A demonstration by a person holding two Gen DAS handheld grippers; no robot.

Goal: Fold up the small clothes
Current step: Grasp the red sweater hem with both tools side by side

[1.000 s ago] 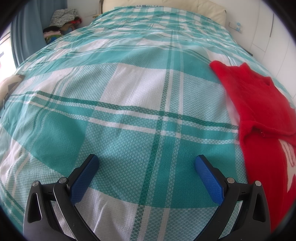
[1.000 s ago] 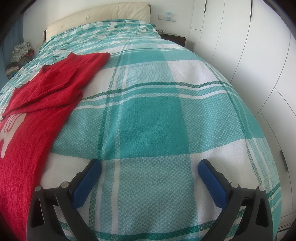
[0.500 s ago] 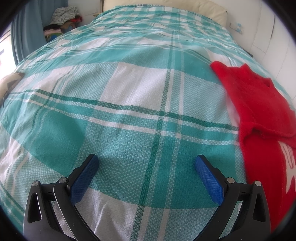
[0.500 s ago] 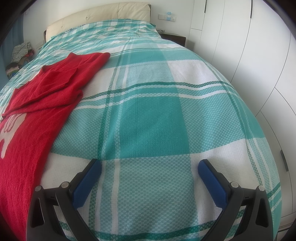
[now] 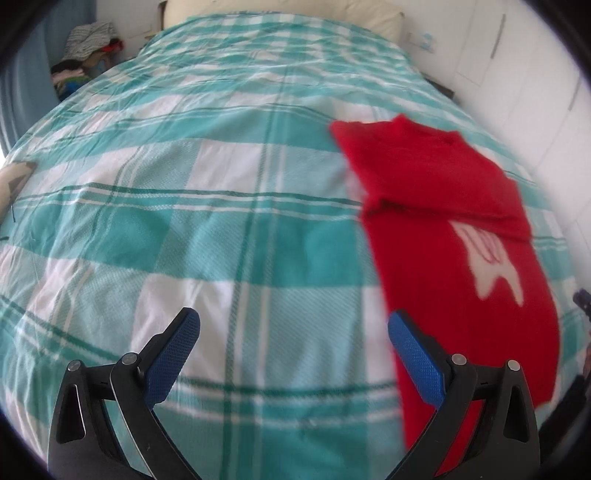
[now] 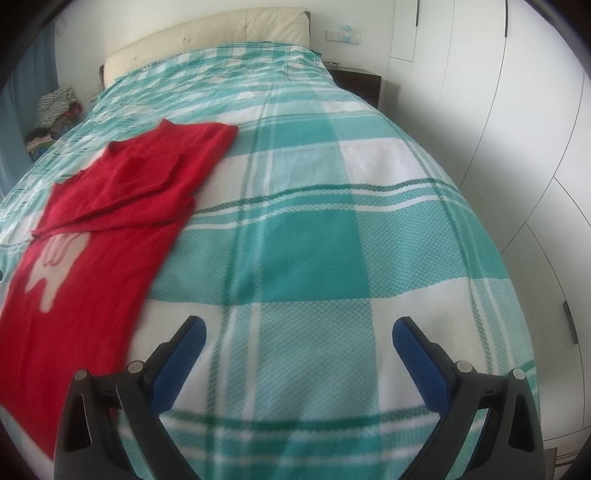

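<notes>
A small red knitted sweater [image 5: 454, 236] with a white figure on its front lies flat on the bed, its sleeves folded across the chest. It also shows at the left of the right wrist view [image 6: 103, 236]. My left gripper [image 5: 293, 332] is open and empty above the bedspread, just left of the sweater's hem. My right gripper [image 6: 299, 338] is open and empty above the bedspread, just right of the hem.
The bed carries a teal and white plaid bedspread [image 5: 192, 177] with a cream headboard [image 6: 207, 33] at the far end. White wardrobe doors [image 6: 517, 122] run along the right side. A pile of clothes [image 5: 88, 48] sits at the far left by a blue curtain.
Both grippers have pulled back and up from the bed. The left view has swung right, so more of the sweater shows. Both grippers stay open.
</notes>
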